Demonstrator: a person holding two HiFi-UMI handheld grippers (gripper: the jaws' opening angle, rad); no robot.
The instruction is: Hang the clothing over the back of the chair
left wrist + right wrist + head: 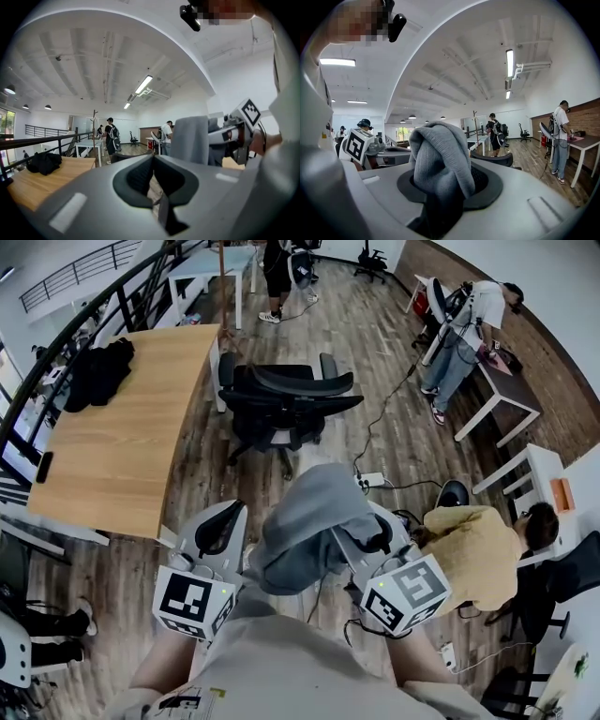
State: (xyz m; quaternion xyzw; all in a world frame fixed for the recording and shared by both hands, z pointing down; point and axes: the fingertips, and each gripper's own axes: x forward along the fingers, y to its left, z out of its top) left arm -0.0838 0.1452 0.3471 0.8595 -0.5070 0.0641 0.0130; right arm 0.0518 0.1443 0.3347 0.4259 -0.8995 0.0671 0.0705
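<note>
A grey knitted garment (305,526) is bunched in my right gripper (373,538), whose jaws are shut on it. In the right gripper view the grey garment (438,159) rises out of the jaws and folds over itself. The black office chair (289,395) stands just ahead of both grippers, its curved back toward me; part of the chair (494,159) shows past the cloth. My left gripper (223,521) is level beside the right one, jaws together with nothing between them (157,190). From the left gripper view the garment (191,139) hangs at the right, apart from the left jaws.
A wooden table (131,456) stands to the left with a black garment (98,371) on it. A railing (56,343) runs behind it. A person in yellow (478,554) sits close on the right; others stand by white desks (502,404). Cables and a power strip (370,479) lie on the floor.
</note>
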